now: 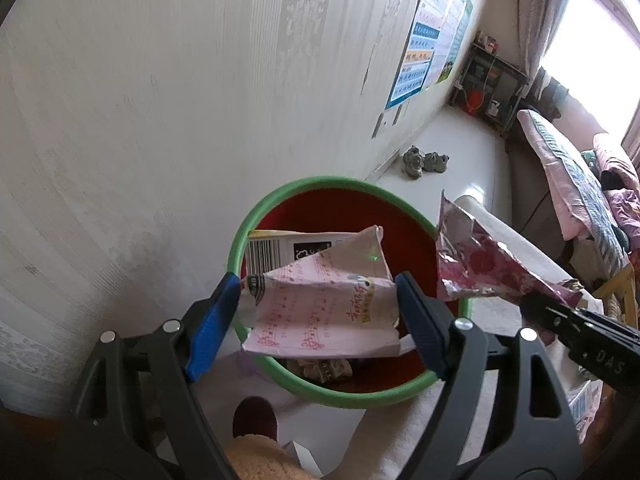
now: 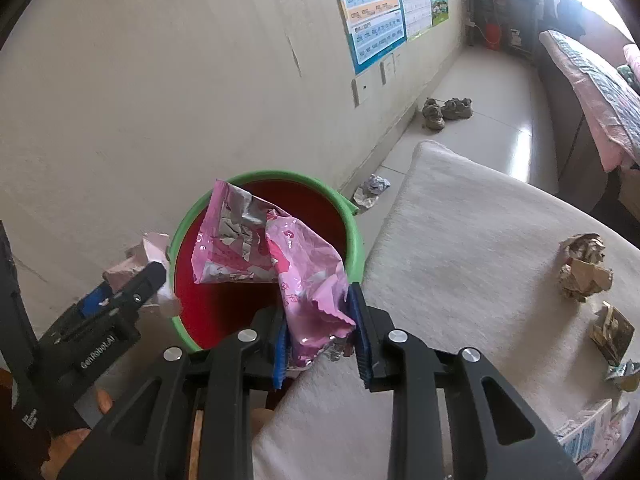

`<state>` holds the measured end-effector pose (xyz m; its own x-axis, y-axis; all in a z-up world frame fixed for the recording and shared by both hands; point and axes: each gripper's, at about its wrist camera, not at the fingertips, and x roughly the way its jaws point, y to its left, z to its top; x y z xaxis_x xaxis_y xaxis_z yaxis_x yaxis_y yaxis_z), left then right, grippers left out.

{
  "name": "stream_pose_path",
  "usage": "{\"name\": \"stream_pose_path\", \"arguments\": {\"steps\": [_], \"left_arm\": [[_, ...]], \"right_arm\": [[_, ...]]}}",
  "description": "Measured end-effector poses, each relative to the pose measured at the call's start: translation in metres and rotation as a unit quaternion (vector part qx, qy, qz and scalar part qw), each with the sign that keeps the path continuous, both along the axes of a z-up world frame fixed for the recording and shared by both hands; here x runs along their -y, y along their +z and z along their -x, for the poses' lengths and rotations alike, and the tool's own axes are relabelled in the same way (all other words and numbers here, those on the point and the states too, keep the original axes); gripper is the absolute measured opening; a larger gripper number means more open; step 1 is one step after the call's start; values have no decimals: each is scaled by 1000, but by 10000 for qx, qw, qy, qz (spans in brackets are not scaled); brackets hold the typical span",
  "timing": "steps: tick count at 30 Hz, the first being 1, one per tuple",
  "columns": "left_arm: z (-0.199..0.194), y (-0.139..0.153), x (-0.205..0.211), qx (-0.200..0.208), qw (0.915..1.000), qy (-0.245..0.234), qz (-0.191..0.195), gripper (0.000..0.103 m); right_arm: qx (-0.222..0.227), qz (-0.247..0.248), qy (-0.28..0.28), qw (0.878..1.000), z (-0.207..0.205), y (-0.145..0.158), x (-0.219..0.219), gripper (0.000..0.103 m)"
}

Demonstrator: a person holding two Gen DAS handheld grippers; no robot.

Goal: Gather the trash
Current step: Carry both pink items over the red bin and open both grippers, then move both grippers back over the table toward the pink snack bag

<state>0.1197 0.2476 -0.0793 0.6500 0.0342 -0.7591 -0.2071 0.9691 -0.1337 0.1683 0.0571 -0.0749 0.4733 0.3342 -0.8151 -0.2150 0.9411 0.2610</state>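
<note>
A red bin with a green rim stands on the floor by the wall. My left gripper is shut on a pale pink flattened carton and holds it over the bin's mouth. My right gripper is shut on a crinkled pink foil wrapper at the bin's right rim; the wrapper also shows in the left wrist view. A barcoded box and crumpled paper lie inside the bin.
A cream cushioned surface right of the bin carries crumpled paper balls, scraps and a small carton. A crumpled wrapper lies on the floor behind the bin. Shoes sit by the wall; a bed is at right.
</note>
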Motion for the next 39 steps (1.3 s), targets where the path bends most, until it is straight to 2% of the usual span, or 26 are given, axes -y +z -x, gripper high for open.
{"name": "stream_pose_path", "arguments": {"steps": [4, 10, 12, 15, 20, 24, 28, 33, 39], "left_arm": [[-6, -9, -1, -90, 9999, -29, 62, 78], [-6, -14, -2, -162, 9999, -8, 52, 82], [-5, -13, -2, -147, 9999, 20, 52, 88], [-5, -12, -4, -153, 9999, 33, 61, 90], [-4, -7, -1, -177, 9998, 34, 1, 92], [6, 0, -1, -175, 9998, 53, 51, 92], [23, 8, 2, -163, 9998, -55, 60, 92], [47, 15, 25, -227, 9994, -253, 119, 92], [64, 23, 61, -233, 9982, -534, 158, 92]], "right_arm": [[14, -55, 22, 10000, -5, -3, -7, 30], [22, -144, 101, 9998, -9, -5, -13, 43], [17, -187, 101, 9998, -9, -5, -13, 49], [18, -266, 72, 9996, -8, -3, -10, 52], [-31, -463, 209, 9987, -8, 2, -7, 70], [18, -454, 232, 9987, 1, 11, -2, 70], [221, -479, 236, 9983, 32, 27, 20, 70], [237, -402, 15, 9989, 93, 35, 71, 70], [394, 193, -614, 9971, 156, 36, 140, 70]]}}
